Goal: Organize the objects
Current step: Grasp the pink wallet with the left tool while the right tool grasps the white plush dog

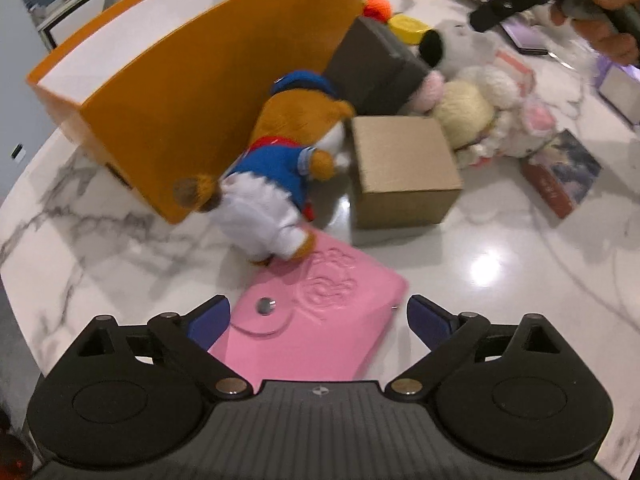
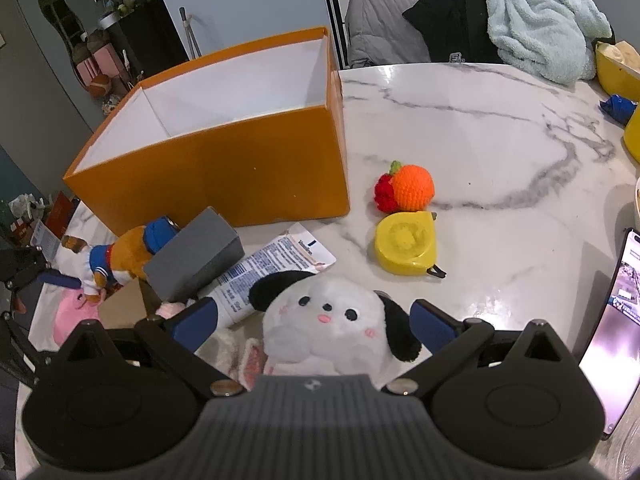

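In the left wrist view my left gripper [image 1: 319,314] points down at the marble table [image 1: 500,280], jaws open wide. A pink snap pouch [image 1: 332,344] lies flat between the blue pads, which do not press on it. A brown bear plush in a blue sailor suit [image 1: 272,168] leans against the orange box [image 1: 200,100]. My right gripper [image 2: 316,318] hangs open over a white dog plush with black ears [image 2: 332,320]; the left pad stands apart from it. The orange box [image 2: 208,172] is open-topped, white inside, and nothing shows in the part I see.
A cardboard box [image 1: 404,168], a grey box [image 2: 196,256], a lotion tube [image 2: 272,272], a yellow tape measure [image 2: 406,244] and a crochet orange [image 2: 412,188] lie by the orange box. Cream plushes [image 1: 480,108], a book [image 1: 560,172], a phone [image 2: 612,320].
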`<move>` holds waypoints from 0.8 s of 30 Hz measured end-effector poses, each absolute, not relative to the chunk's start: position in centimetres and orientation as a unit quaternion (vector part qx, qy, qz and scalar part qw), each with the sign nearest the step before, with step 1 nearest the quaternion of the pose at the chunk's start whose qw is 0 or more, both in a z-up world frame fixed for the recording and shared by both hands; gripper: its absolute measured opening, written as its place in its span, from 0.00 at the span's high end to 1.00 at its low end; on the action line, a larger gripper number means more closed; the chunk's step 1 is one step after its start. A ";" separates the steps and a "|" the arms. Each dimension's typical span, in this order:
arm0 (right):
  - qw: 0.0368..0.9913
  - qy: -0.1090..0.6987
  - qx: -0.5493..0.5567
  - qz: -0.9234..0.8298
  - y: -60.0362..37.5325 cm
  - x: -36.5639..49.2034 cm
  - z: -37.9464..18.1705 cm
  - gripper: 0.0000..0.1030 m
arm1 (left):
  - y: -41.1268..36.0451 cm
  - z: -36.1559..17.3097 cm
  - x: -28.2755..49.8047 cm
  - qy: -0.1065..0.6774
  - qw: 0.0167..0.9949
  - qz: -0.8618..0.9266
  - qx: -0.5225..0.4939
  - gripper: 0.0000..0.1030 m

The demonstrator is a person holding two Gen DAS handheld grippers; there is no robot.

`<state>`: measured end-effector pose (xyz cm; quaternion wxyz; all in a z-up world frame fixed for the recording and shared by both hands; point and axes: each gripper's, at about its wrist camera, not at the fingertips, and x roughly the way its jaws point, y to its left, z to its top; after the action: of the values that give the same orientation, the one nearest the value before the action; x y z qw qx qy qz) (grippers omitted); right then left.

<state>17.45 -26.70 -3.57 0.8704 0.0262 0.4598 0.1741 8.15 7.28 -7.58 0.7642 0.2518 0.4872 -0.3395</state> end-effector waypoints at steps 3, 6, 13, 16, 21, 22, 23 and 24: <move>0.868 0.465 0.021 0.172 -26.5 17.6 -3.9 0.01 | 7.6 -8.4 8.8 0.510 0.752 -0.337 0.245 0.00; 0.865 0.471 0.009 0.174 -26.1 17.6 -4.4 0.01 | 7.3 -8.7 8.7 0.509 0.751 -0.344 0.242 0.00; 0.861 0.482 -0.034 0.157 -25.0 17.7 -5.9 0.01 | 6.1 -8.5 7.1 0.485 0.756 -0.368 0.243 0.00; 0.856 0.494 -0.049 0.142 -24.9 17.8 -6.7 0.03 | 5.9 -8.3 6.6 0.487 0.763 -0.355 0.232 0.00; 0.846 0.517 -0.038 0.124 -25.7 18.2 -7.8 0.16 | 6.1 -7.9 5.9 0.499 0.784 -0.310 0.203 0.00; 0.846 0.516 -0.033 0.126 -25.9 18.3 -7.8 0.17 | 6.2 -7.8 5.7 0.500 0.784 -0.309 0.202 0.00; 0.846 0.517 -0.030 0.127 -26.1 18.3 -7.7 0.17 | 6.2 -7.7 5.6 0.502 0.783 -0.307 0.202 0.00; 0.846 0.517 -0.028 0.128 -26.2 18.3 -7.7 0.19 | 6.3 -7.6 5.4 0.504 0.781 -0.307 0.204 0.00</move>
<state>18.28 -26.18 -7.69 0.8458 -0.0281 0.5170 0.1285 5.42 6.30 -7.59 0.7809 0.2040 0.5043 -0.3071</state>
